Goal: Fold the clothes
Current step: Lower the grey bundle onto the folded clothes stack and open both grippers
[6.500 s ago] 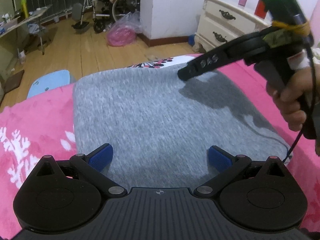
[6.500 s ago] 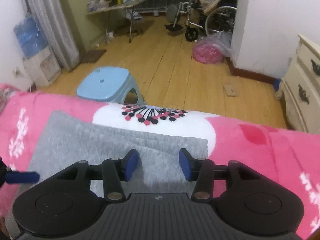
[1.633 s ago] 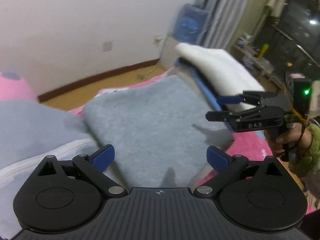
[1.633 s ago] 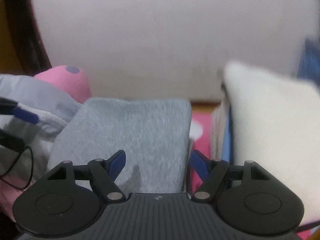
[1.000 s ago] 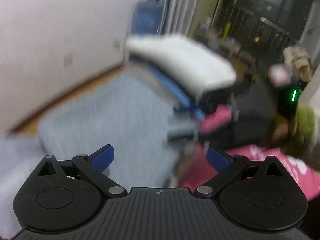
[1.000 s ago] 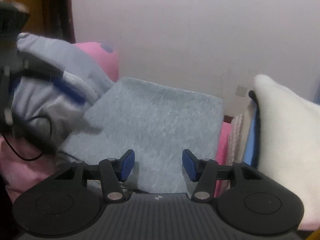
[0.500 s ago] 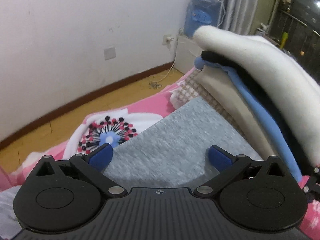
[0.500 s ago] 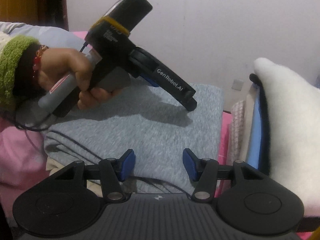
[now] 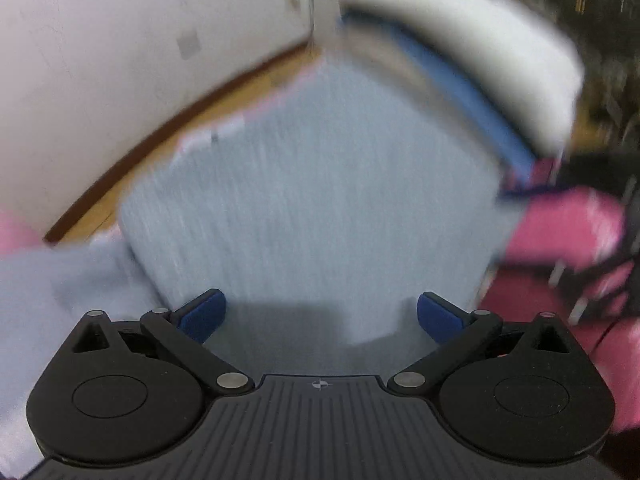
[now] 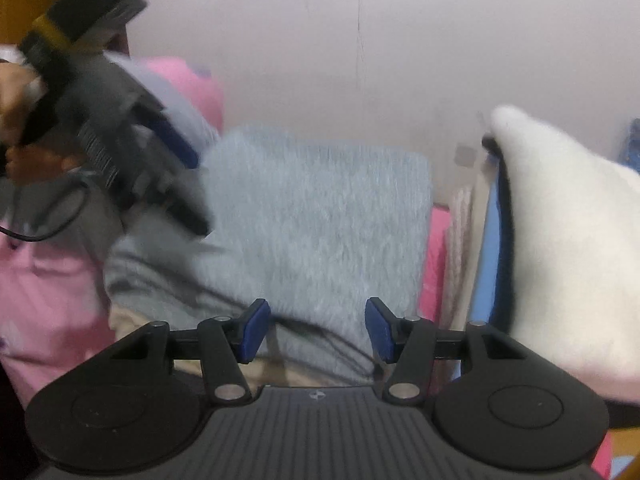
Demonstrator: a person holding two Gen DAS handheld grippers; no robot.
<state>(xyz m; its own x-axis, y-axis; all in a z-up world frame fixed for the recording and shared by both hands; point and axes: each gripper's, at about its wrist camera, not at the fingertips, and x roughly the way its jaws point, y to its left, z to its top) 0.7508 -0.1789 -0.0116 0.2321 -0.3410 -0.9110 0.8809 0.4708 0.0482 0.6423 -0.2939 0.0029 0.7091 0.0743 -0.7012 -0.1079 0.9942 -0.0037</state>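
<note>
A folded grey garment lies flat on the pink bedspread, blurred in the left wrist view. My left gripper hovers over its near edge, open, nothing between the blue pads. The same grey garment fills the middle of the right wrist view. My right gripper stands open just above its near edge. The left gripper's body, held by a hand, shows blurred at the upper left there.
A stack of folded clothes with a white piece on top stands right of the grey garment; the same stack is blurred. A pale lilac garment lies to the left. A white wall is behind. A black cable hangs left.
The left gripper has swung fast, blurring its view, and has pulled back from over the grey garment toward its left side. Both grippers stay open. The right gripper has barely moved.
</note>
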